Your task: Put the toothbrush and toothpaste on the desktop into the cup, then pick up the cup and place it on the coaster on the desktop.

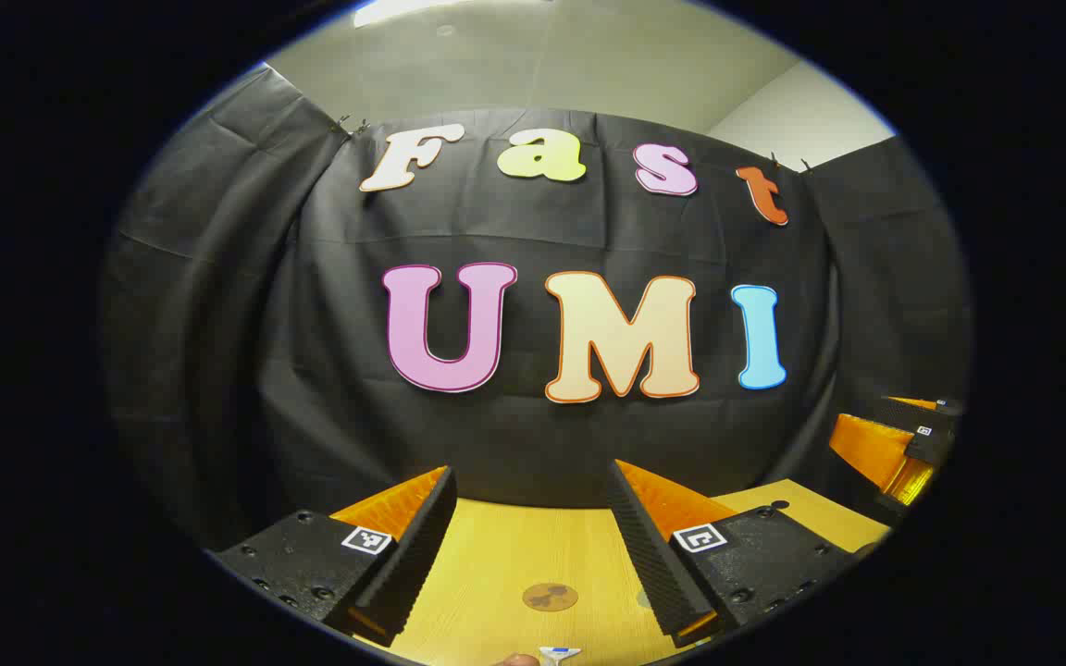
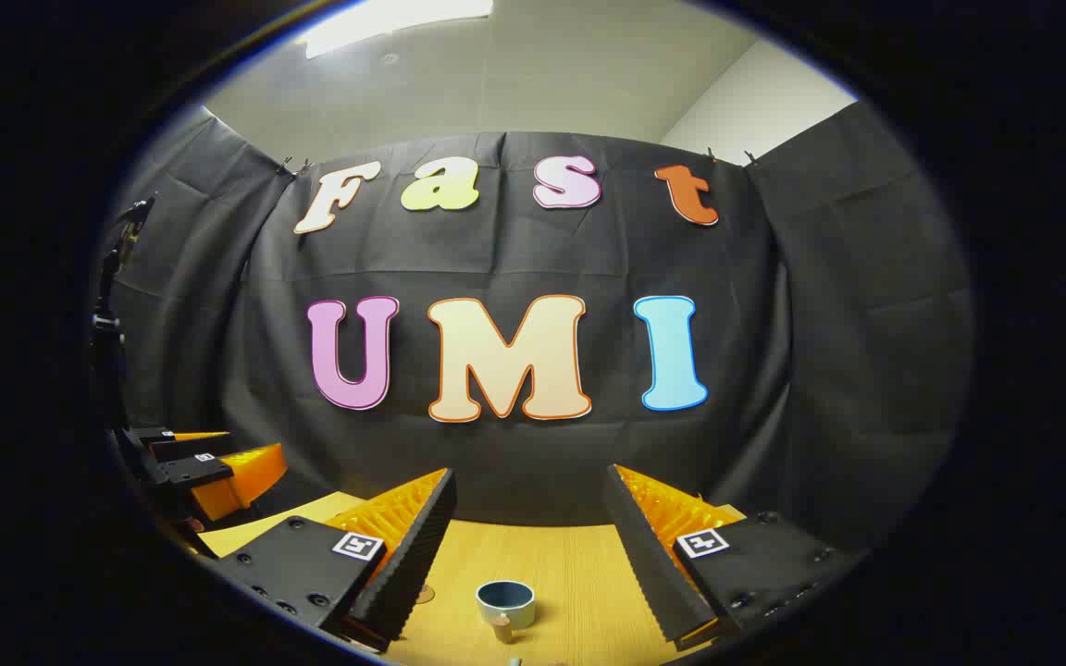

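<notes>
black cloth wall [image 1: 533, 444] hangs across the back of the booth, pale ceiling [image 2: 514, 74] above it with a light panel at the top edge. wood-grain counter [image 1: 514, 555] runs up to the cloth, mostly bare.

both claws held raised and level, facing the wall, likely a ready pose with nothing taken up yet. left claw [image 1: 533, 546] has its fingers spread wide, nothing between them. right claw [image 2: 528, 546] likewise spread and holding nothing. each shows again at the edge of the other's view: right claw at the far right of the left gripper view, left claw at the far left of the right gripper view.

cup [image 2: 506, 604], blue-grey, stands upright on the counter just ahead of the right claw, mouth up, ready to receive. coaster [image 1: 550, 597], a round brown disc, lies flat ahead of the left claw.

small white-and-blue tip [image 1: 559, 654] at the bottom edge of the left gripper view, possibly toothbrush or toothpaste; too cut off to tell.
</notes>
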A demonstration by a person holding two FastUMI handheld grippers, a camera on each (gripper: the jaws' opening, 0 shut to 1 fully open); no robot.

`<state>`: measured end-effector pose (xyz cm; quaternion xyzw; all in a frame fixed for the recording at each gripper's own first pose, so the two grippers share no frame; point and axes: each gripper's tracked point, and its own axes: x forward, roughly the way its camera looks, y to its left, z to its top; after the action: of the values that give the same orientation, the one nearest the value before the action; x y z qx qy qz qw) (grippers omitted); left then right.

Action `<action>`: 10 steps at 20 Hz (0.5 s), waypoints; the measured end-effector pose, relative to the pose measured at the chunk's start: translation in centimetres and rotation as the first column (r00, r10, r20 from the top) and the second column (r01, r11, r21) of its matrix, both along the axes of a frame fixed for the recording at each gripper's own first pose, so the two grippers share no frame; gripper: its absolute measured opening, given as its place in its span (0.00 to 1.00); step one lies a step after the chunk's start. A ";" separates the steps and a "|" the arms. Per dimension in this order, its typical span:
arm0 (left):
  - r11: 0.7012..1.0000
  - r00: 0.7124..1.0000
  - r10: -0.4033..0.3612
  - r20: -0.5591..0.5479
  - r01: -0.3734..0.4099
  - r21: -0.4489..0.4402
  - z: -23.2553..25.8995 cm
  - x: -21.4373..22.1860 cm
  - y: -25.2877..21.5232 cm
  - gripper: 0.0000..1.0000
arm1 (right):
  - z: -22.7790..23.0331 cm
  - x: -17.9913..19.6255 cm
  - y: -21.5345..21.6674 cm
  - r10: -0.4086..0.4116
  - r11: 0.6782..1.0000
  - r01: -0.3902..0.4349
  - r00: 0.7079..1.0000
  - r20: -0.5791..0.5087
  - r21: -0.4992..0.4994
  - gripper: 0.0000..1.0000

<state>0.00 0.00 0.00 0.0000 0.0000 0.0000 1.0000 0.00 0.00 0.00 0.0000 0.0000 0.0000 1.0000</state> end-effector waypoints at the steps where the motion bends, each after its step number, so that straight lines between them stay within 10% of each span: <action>1: 1.000 1.000 -0.003 -0.005 0.003 -0.002 -0.2 0.1 0.0 0.94 | 0.1 0.0 0.1 0.002 1.000 -0.002 1.000 0.000 -0.004 0.99; 10: 1.000 1.000 0.016 -0.010 -0.015 0.006 -0.5 0.5 1.4 0.94 | -0.5 0.1 1.0 0.024 0.999 -0.024 1.000 -0.009 -0.046 0.99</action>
<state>0.52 1.43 -0.49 0.0028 0.0050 0.0078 1.0000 0.11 0.97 -0.54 -0.0229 0.0043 0.0121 0.9997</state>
